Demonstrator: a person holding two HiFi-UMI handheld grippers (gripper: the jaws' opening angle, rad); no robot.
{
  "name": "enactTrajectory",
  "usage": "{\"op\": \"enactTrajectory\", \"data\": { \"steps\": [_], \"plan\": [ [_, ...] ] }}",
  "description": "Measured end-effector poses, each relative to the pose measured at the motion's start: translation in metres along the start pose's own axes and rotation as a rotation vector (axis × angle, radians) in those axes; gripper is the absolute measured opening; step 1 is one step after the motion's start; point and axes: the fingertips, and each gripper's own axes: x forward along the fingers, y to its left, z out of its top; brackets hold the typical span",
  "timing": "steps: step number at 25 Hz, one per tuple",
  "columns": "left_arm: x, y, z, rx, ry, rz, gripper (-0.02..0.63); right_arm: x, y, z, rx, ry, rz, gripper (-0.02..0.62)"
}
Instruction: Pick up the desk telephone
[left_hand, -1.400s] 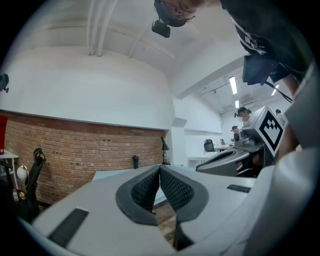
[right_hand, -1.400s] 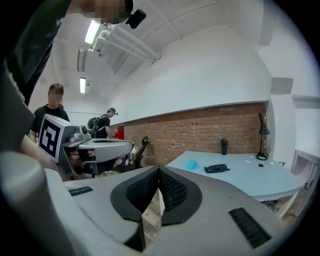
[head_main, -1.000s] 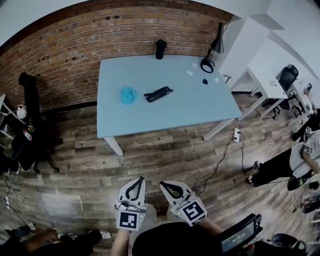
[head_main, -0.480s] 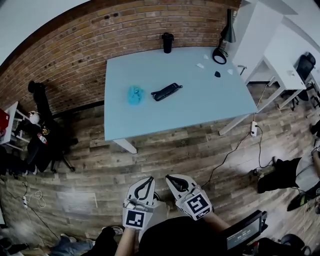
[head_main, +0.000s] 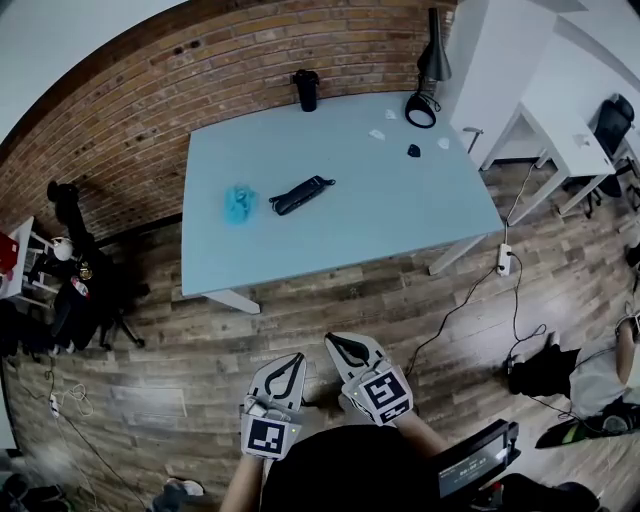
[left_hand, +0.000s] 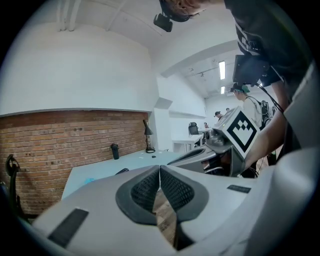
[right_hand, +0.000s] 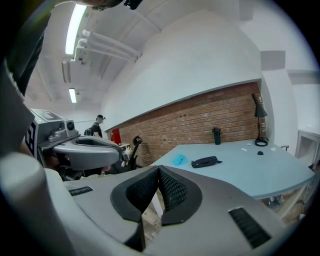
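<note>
Your grey left gripper (head_main: 293, 358) and right gripper (head_main: 335, 341) are pressed together, empty; the black desk telephone (head_main: 300, 194) lies well apart on the pale-blue table (head_main: 400, 210). Nothing to pinch yet.

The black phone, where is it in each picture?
Head view: phone in the upper part, just left of centre.
Left gripper view: phone tiny, left of centre.
Right gripper view: phone right of centre.
Shared landmark: black bottle, standing beyond the phone in all three.
</note>
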Motion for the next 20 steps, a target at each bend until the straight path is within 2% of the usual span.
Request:
{"op": "enactTrajectory", "data": {
  "steps": [2, 5, 7, 10, 13, 17, 20],
  "plan": [
    [0.011, -0.004, 0.004, -0.016, -0.004, 0.019, 0.015, -0.008, -0.024, -0.005, 0.012, 0.018, -0.025, 0.005],
    [0.02, 0.007, 0.01, -0.096, -0.053, 0.099, 0.015, -0.01, -0.048, -0.015, 0.02, 0.049, -0.028, 0.005],
    [0.02, 0.017, 0.005, -0.101, -0.032, 0.12, 0.015, -0.006, -0.058, -0.022, 0.032, 0.067, -0.04, 0.005],
    [0.027, 0.019, -0.011, -0.097, -0.001, 0.105, 0.015, -0.012, -0.075, -0.028, 0.031, 0.101, -0.079, 0.005],
    [0.033, 0.043, -0.02, -0.106, -0.003, 0.106, 0.015, 0.006, -0.077, -0.026, 0.02, 0.107, -0.098, 0.005],
    [0.051, 0.073, -0.017, -0.096, -0.044, 0.07, 0.015, 0.032, -0.072, -0.011, -0.003, 0.11, -0.111, 0.005],
    [0.059, 0.091, -0.009, -0.092, -0.038, 0.045, 0.015, 0.048, -0.064, 0.005, -0.028, 0.111, -0.103, 0.005]
  ]
}}
